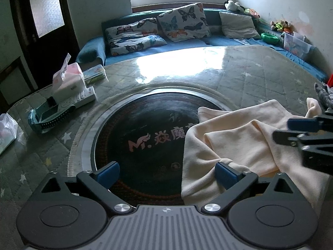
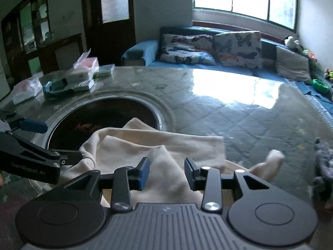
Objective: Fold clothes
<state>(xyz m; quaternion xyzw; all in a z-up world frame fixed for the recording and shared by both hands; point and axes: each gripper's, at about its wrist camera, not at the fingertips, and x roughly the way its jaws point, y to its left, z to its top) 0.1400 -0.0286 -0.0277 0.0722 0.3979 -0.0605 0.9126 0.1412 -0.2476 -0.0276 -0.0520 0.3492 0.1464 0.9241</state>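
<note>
Two grippers, both over one cream garment [image 2: 158,152] that lies rumpled on the quilted table [image 2: 239,114], part of it draped over the rim of the round black inset [image 1: 141,125] at the table's centre. We see the left gripper [image 1: 166,175] with its jaws spread wide, nothing between them; its right finger sits at the cloth's near-left edge, and whether it touches we cannot tell. We see the right gripper [image 2: 167,174] released too, jaws apart and hanging just above a raised fold, gripping nothing. The cloth is bunched, with overlapping layers and one loose end [image 2: 270,158] sticking out toward a grey item [image 2: 324,162] at the right edge. We judge the step as a regrasp or positioning moment: the garment is neither flat nor a neat fold, so this could be spreading before a fold or mid-fold tidying. Any next move calls for each claw to close on a single edge or corner, not a thick bunch, and to keep the cloth from sliding into the inset. Tissue packs [image 1: 66,79] and a toy car [image 1: 50,114] sit well apart, at the left.
</note>
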